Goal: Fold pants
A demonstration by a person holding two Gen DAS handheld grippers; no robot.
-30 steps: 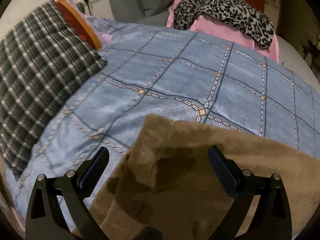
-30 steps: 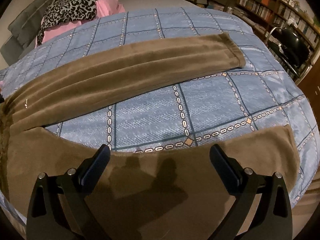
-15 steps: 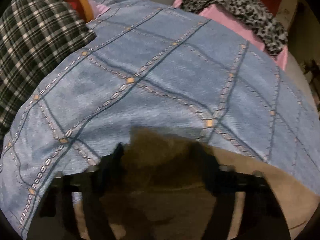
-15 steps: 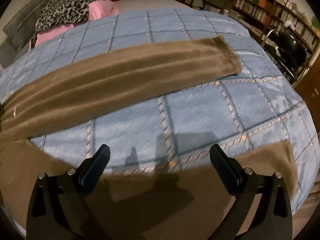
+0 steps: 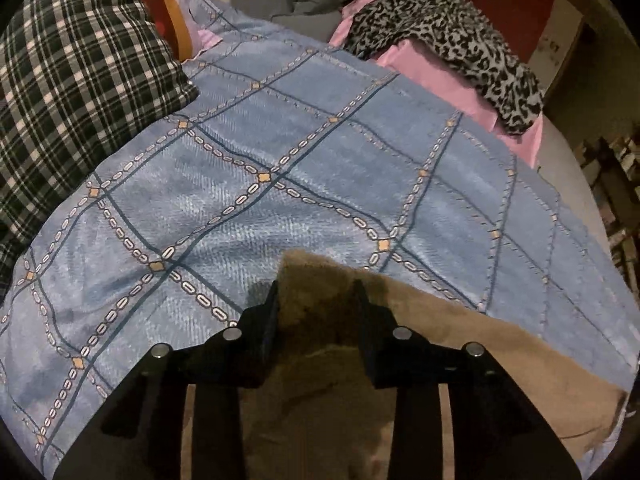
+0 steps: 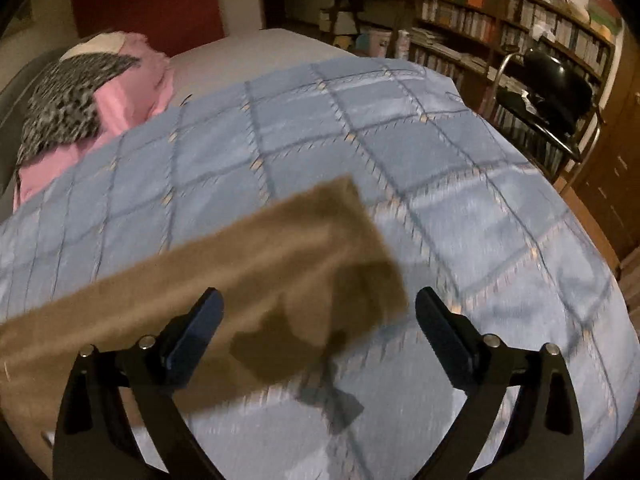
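Soft, limp brown fleece pants: left gripper fingers pinch a bunched corner; right gripper wide open, empty, above the cuff.

The matte black two-finger left gripper has angular linkage arms studded with round silver pivot screws and flat rectangular pads. The matching black right gripper shows dark bluish finger pads and silver screws.
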